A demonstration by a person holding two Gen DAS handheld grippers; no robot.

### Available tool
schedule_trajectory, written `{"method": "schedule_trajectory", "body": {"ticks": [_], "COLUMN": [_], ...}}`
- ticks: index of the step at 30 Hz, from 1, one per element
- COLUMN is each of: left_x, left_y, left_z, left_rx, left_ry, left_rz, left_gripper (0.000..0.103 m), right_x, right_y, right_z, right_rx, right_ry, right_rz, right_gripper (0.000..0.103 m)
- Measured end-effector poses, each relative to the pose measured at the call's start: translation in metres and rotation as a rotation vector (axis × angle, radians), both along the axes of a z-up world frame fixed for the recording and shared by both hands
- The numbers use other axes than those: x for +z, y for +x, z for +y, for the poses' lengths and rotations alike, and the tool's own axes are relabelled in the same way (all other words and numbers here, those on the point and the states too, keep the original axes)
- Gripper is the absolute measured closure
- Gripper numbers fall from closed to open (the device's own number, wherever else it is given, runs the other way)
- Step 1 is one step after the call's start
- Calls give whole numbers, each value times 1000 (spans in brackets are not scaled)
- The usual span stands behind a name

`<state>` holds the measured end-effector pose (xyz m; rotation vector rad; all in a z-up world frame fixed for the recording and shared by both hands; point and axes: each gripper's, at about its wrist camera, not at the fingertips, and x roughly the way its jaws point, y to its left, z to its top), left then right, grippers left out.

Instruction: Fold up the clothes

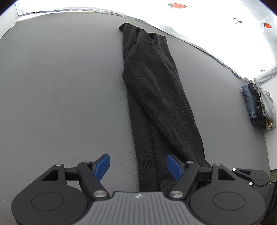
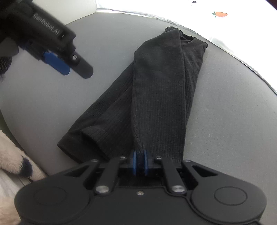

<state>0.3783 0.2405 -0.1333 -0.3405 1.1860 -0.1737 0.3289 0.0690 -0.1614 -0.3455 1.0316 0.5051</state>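
Left wrist view: left gripper [image 1: 138,167] spread wide with nothing between the blue pads [image 1: 102,167], poised over the near end of the dark ribbed garment [image 1: 154,97]. Garment folded into a long narrow strip, running away across the grey surface [image 1: 60,90] toward its far edge, one sleeve lying diagonally over the body. Broad bare grey to the left of the strip; narrower room to the right. At the right edge, well apart from the garment, a small pile of folded clothes [image 1: 259,105], denim and grey pieces stacked together. Beyond the far edge, a bright white cloth with carrot prints [image 1: 178,6]. Right wrist view: right gripper [image 2: 139,162] pinched tight on a fold at the garment's near end, cloth bunched between the closed pads. Left gripper visible upper left, off the fabric, above bare surface. Something pale and fuzzy [image 2: 12,159] at lower left, past the surface edge; cannot tell what it is.
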Motion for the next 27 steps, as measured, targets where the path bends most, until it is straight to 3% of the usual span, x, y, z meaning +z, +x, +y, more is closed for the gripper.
{"method": "schedule_trajectory", "body": {"ticks": [4, 7, 12, 14, 15, 16, 25, 26, 27], "left_x": [0, -2, -4, -3, -4, -4, -7, -6, -6], "left_y": [-3, -4, -3, -2, -1, 1, 42, 49, 56], "left_z": [5, 8, 7, 9, 10, 12, 3, 2, 2], "left_rx": [-15, -25, -30, -21, -12, -3, 62, 69, 76], "left_ry": [-8, -7, 29, 24, 16, 7, -39, -59, -79], "left_rz": [-15, -12, -8, -13, -14, -14, -50, -63, -77], "left_gripper": [29, 29, 28, 27, 27, 27, 26, 26, 26], "right_x": [22, 18, -19, -12, -6, 1, 46, 49, 50], "right_y": [2, 0, -2, -2, -1, -1, 80, 97, 116], "right_z": [-20, -26, -14, -18, -24, -30, -67, -67, -65], "right_rx": [-81, -77, -120, -121, -124, -127, -304, -310, -307], "right_ry": [189, 290, 219, 257, 282, 308, 504, 536, 563], "right_rz": [46, 130, 233, 223, 202, 180, -4, -21, -29], "right_gripper": [95, 95, 91, 77, 60, 56, 58, 63, 85]}}
